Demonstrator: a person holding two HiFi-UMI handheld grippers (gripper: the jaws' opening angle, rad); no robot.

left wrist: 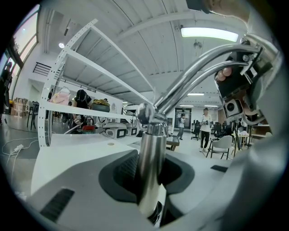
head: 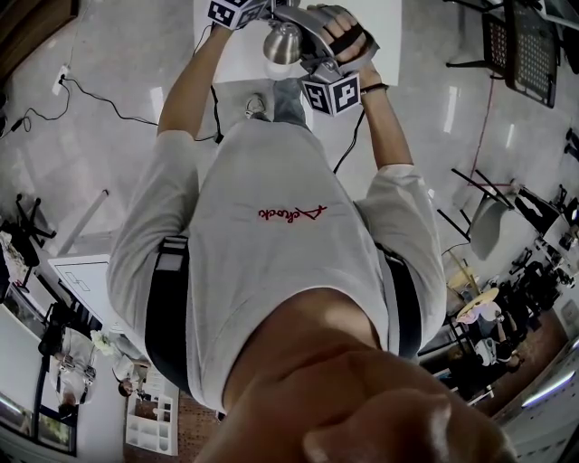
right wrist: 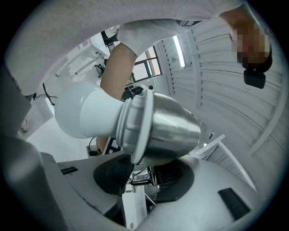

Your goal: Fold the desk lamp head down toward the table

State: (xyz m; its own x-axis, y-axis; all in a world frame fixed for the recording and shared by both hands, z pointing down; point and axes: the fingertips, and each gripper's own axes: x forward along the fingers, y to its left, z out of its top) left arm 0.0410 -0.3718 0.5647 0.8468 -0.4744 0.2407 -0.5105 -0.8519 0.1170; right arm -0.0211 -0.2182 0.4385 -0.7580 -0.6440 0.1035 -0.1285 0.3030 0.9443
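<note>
The desk lamp is chrome. Its upright pole [left wrist: 151, 153] stands between the pads of my left gripper [left wrist: 151, 178], which is shut on it. From the joint at the pole's top, the curved arm [left wrist: 198, 72] rises to the right. The silver cone head [right wrist: 169, 131] with its white bulb [right wrist: 86, 115] lies across my right gripper [right wrist: 146, 173], whose pads close on the cone's rim and underside. In the head view the lamp head [head: 282, 42] is at the top, held between the left gripper [head: 258, 11] and the right gripper [head: 308, 56].
A white table [head: 389, 23] lies under the lamp. Black cables [head: 109, 104] run across the floor to the left. Chairs [head: 493, 217] stand at the right. A white perforated shelf rack [left wrist: 67, 85] and people [left wrist: 205, 128] are in the background.
</note>
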